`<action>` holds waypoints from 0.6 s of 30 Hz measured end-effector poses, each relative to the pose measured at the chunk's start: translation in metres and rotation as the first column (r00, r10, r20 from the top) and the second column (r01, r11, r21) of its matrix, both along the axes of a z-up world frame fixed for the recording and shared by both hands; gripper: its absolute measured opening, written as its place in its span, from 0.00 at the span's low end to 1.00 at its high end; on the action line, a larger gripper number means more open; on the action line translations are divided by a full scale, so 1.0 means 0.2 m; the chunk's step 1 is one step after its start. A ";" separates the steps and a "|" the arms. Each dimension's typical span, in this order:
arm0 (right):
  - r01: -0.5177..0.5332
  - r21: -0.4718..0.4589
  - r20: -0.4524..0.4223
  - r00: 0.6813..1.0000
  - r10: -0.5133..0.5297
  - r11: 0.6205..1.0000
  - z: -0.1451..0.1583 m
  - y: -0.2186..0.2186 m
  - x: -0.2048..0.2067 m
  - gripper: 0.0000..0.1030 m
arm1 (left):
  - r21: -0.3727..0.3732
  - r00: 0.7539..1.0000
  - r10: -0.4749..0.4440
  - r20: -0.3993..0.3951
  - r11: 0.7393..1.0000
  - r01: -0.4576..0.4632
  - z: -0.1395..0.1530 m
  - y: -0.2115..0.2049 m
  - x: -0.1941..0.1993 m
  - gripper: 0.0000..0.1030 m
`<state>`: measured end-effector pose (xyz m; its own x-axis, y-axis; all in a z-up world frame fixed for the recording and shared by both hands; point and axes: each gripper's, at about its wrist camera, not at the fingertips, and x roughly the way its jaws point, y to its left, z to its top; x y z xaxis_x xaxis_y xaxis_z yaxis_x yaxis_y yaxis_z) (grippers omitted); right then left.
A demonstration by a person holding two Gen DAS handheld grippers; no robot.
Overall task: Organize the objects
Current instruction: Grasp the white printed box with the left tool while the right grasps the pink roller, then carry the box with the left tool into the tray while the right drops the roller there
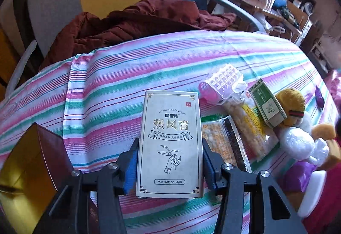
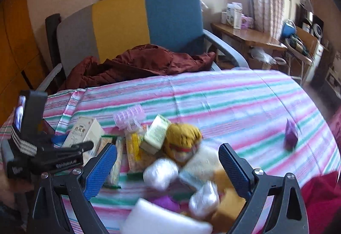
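Right now the left gripper (image 1: 169, 167) is squeezing the white box (image 1: 170, 144) by its two long sides, one blue pad on each. The box is lying flat on the striped sheet (image 1: 119, 89), its long side pointing straight away from the jaws. The snack bags (image 1: 221, 140) are sitting just to the right of the jaws (very close). The right gripper (image 2: 168, 167) is hanging wide open, holding nothing, with the soft toy (image 2: 183, 142) lying between its jaws.
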<state>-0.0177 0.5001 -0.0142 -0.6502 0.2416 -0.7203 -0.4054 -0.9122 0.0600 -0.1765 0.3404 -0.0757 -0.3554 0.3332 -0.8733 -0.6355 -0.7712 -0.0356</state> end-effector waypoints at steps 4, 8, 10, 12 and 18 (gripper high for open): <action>-0.126 0.010 0.047 0.991 0.125 0.992 0.01 -0.02 -0.21 0.95 | 0.070 1.000 0.026 -0.013 0.997 -0.025 0.07 -0.07 0.02 0.51; -0.248 0.003 0.148 0.958 0.244 0.969 -0.08 -0.07 -0.49 0.95 | 0.131 0.999 0.037 -0.040 0.991 -0.031 0.17 -0.17 0.06 0.51; -0.295 -0.015 0.203 0.934 0.292 0.955 -0.15 -0.10 -0.62 0.95 | 0.161 0.998 0.048 -0.044 0.986 -0.041 0.22 -0.23 0.09 0.51; -0.326 0.005 0.265 0.912 0.313 0.945 -0.22 -0.13 -0.73 0.95 | 0.179 0.997 0.059 -0.047 0.983 -0.049 0.26 -0.27 0.11 0.51; -0.340 -0.017 0.390 0.863 0.320 0.940 -0.41 -0.13 -0.92 0.79 | 0.246 0.993 0.111 -0.028 0.964 -0.101 0.36 -0.45 0.15 0.51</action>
<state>-0.2014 0.4733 -0.0955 -0.3753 0.1042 -0.9210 -0.0620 -0.9943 -0.0873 -0.1468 0.2511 -0.0036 -0.4343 0.4928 -0.7540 -0.5554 -0.8056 -0.2066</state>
